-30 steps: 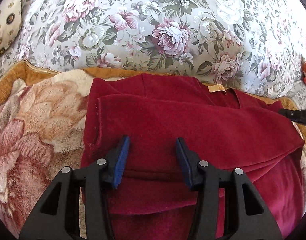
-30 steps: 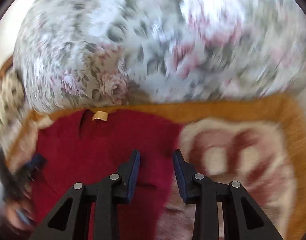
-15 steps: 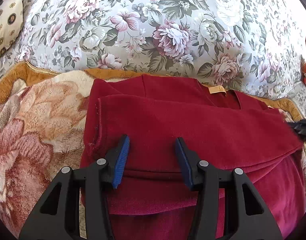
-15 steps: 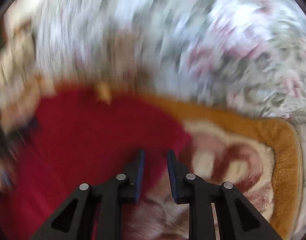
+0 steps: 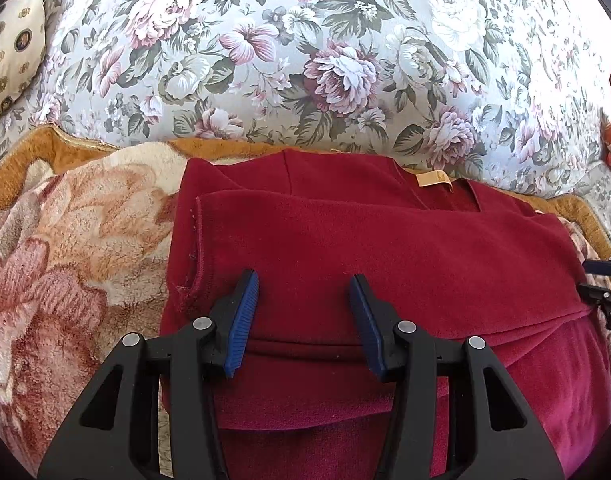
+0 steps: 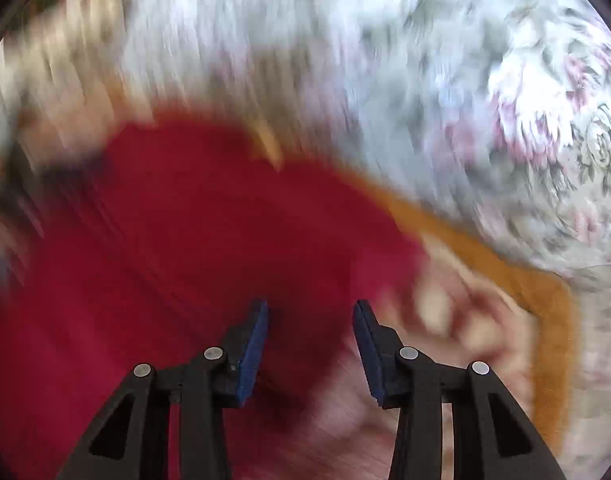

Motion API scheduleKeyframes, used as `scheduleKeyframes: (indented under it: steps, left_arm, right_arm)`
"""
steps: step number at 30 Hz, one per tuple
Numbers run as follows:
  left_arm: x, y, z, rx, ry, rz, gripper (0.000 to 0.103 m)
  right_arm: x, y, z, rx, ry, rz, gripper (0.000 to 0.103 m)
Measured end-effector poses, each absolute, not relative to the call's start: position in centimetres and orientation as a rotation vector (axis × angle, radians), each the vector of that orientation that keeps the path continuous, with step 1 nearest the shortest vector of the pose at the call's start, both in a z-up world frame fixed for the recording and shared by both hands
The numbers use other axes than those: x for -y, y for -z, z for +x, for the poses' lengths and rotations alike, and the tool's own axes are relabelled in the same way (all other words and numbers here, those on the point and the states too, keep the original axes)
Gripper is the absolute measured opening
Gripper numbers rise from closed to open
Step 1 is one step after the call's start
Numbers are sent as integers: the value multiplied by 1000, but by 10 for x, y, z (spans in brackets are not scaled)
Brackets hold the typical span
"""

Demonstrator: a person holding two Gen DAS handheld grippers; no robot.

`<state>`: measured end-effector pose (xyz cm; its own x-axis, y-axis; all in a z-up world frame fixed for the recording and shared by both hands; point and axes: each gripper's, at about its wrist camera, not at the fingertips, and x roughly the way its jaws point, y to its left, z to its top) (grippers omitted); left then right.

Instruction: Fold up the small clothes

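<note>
A dark red garment (image 5: 385,256) lies partly folded on a plush floral blanket (image 5: 65,248), with a tan neck label (image 5: 433,179) at its far edge. My left gripper (image 5: 304,280) is open and empty, just above the garment's folded layer. My right gripper (image 6: 310,307) is open and empty over the garment's (image 6: 185,240) right edge; that view is heavily blurred. The right gripper's tips also show at the right edge of the left wrist view (image 5: 603,280).
A grey floral sofa back (image 5: 325,60) rises behind the blanket. A beige patterned cushion (image 5: 9,60) sits at the far left. The blanket's orange border (image 6: 505,272) runs along the right side.
My right gripper narrowed its jaws, then opened wide, while swinging fast to the right end of the garment. The left gripper has stayed still and open.
</note>
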<state>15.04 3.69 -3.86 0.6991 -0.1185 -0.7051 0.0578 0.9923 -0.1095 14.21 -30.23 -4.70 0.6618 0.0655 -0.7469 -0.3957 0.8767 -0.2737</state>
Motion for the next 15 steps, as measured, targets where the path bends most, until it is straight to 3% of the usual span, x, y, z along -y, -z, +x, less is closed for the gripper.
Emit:
scheduleKeyframes:
  steps: [2,4,10,15]
  left_arm:
    - [-38,39,150,-790,100,-87,48]
    - [-38,39,150,-787,102,-90,47]
    - [-39,39,149,-784,109,-103,48]
    - [-44,37,147,-768,125,-138,48]
  right_arm:
    - [333,43,149,-855,-92,-360,50]
    - [339,42,152,-890,-10,-391,42]
    - [278,-5,129,-645,-276,-234,41]
    - [241,52,130,-806,-425,-274,41]
